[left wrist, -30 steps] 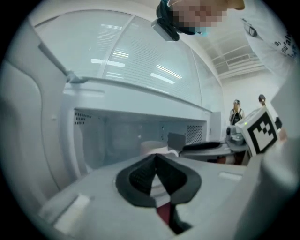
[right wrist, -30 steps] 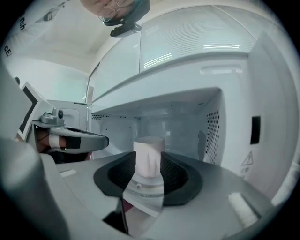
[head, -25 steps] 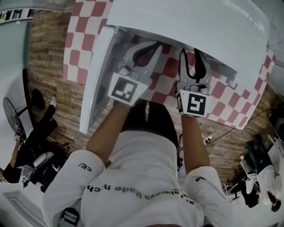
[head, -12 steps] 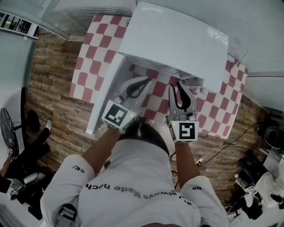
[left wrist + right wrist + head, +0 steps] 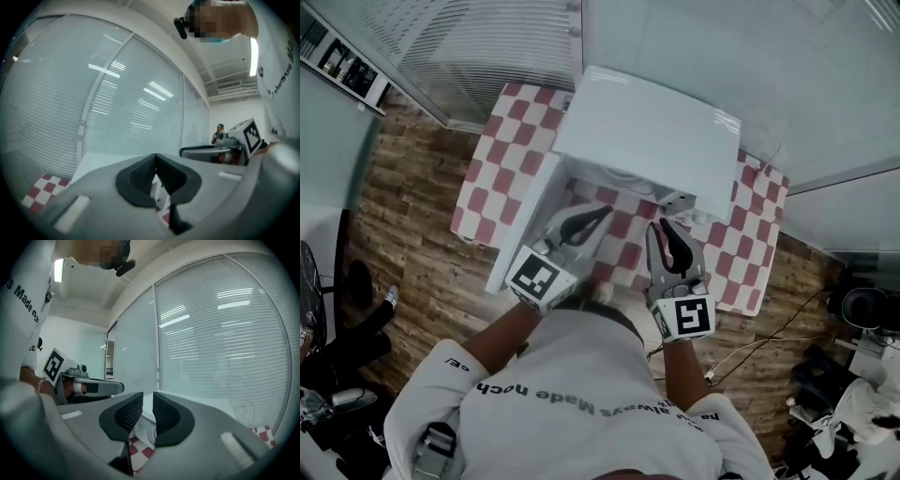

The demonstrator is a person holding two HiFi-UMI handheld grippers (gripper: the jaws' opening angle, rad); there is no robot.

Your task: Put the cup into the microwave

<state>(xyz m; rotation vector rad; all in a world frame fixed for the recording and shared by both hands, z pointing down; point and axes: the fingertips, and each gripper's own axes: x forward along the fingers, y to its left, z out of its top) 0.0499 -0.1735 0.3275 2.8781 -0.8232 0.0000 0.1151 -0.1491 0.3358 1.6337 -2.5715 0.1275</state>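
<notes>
Before the microwave (image 5: 661,131), left gripper (image 5: 602,213) jaws together, right gripper (image 5: 658,228) jaws just closing, slightly apart; both have withdrawn empty, cup seemingly delivered.

Microwave's inside out of sight
The top of the microwave (image 5: 661,136) covers its inside; in front of it, the person (image 5: 581,403) hides the near edge of the table (image 5: 502,155)

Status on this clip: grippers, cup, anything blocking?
Left gripper shut, empty. Right gripper jaws just closing, narrow gap, nothing between. No cup in sight; microwave door open. Nothing seen blocking.
</notes>
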